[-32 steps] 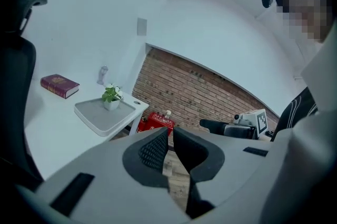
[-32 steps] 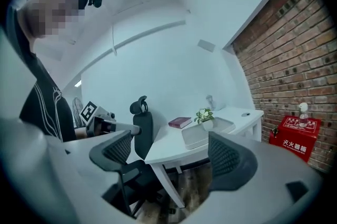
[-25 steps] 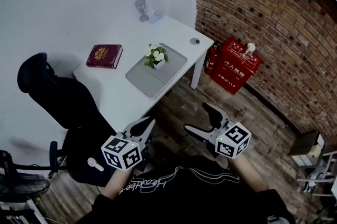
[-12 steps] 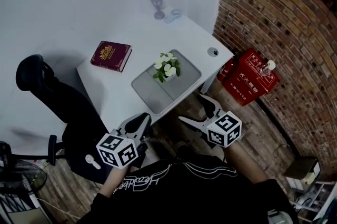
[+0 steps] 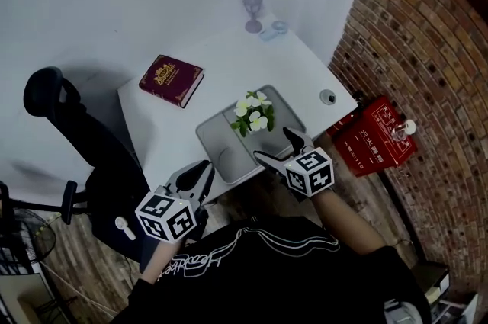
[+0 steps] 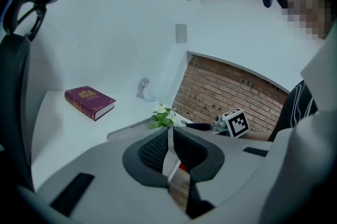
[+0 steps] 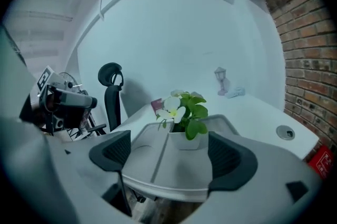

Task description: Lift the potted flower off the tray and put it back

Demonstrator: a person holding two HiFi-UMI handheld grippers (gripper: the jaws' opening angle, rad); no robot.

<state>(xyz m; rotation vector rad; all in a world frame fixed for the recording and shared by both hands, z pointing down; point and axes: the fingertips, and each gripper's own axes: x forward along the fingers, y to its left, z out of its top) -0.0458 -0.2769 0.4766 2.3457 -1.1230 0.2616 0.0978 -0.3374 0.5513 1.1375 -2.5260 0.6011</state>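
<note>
The potted flower (image 5: 254, 114), white blossoms and green leaves in a small white pot, stands upright on the far half of the grey tray (image 5: 218, 147) on the white table (image 5: 229, 59). My right gripper (image 5: 279, 146) is open at the tray's near edge, a short way in front of the pot and not touching it. In the right gripper view the pot (image 7: 184, 139) shows centred between the two wide-apart pads, further ahead on the tray (image 7: 152, 167). My left gripper (image 5: 197, 178) is shut on nothing, below the table's front edge. Its pads (image 6: 152, 152) meet in the left gripper view.
A dark red book (image 5: 171, 80) lies at the table's left. A glass goblet (image 5: 252, 11) stands at the far edge, a round cable hole (image 5: 328, 96) at the right. A black office chair (image 5: 72, 136) is on the left, a red box (image 5: 375, 143) by the brick wall on the right.
My right gripper has come forward from over the floor to the tray's near edge, still open. The left gripper stays low and shut. The table appears closer in the head view.
</note>
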